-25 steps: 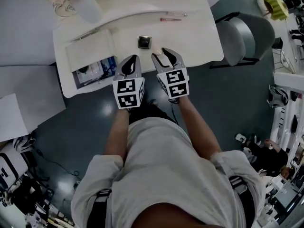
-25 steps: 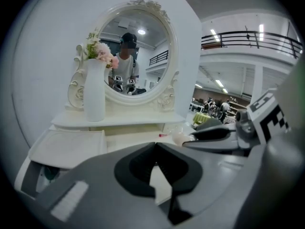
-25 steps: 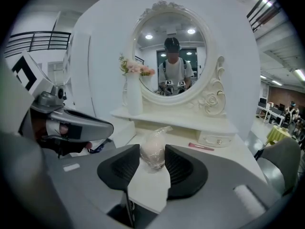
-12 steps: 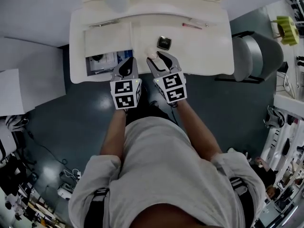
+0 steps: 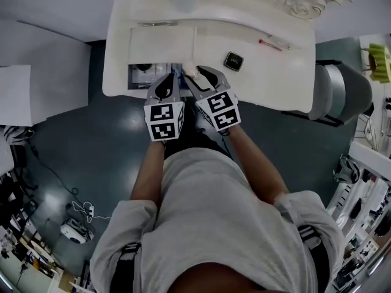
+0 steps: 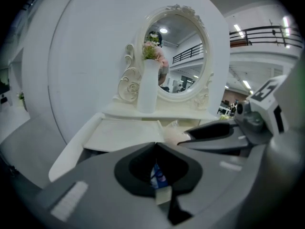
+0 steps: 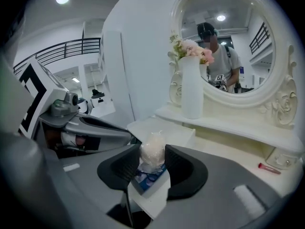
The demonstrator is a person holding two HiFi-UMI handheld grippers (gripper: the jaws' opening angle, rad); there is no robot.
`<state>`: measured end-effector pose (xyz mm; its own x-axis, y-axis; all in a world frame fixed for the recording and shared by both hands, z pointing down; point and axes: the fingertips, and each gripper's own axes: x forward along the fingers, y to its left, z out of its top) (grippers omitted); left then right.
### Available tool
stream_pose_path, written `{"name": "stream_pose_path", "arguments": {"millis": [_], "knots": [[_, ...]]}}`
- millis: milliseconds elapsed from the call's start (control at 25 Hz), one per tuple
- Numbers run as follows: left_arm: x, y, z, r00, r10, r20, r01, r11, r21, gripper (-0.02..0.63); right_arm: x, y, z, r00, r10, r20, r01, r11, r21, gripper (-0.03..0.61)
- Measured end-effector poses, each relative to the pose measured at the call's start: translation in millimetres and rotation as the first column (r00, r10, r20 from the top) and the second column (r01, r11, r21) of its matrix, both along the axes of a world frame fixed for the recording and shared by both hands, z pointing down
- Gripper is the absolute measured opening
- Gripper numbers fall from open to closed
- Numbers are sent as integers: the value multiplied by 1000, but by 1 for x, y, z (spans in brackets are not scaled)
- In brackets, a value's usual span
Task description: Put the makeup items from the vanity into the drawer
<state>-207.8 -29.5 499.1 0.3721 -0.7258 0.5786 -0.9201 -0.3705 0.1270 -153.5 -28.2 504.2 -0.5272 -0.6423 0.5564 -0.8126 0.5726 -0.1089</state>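
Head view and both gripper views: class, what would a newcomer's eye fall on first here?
First, the right gripper, its jaws clamped on a pale wrapped puff at the edge of the open drawer in the vanity. Beside it is the shut left gripper. At the vanity's back stands an ornate oval mirror with a white vase of pink flowers.

closed left tool (image 6: 155, 149) before vanity (image 6: 143, 128)
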Motion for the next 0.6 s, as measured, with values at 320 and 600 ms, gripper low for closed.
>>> {"name": "stream_pose_path", "arguments": {"millis": [320,600], "knots": [[-64,-13,7,989,-146,39,147,989,-18,3,-60,-8,9,986,-169,2,169,985,-30,170],[-104,-16,14,972,-230,51,232,972,-33,3,-105,-12,21,951,-307,-27,306,951,-51,172]]}}
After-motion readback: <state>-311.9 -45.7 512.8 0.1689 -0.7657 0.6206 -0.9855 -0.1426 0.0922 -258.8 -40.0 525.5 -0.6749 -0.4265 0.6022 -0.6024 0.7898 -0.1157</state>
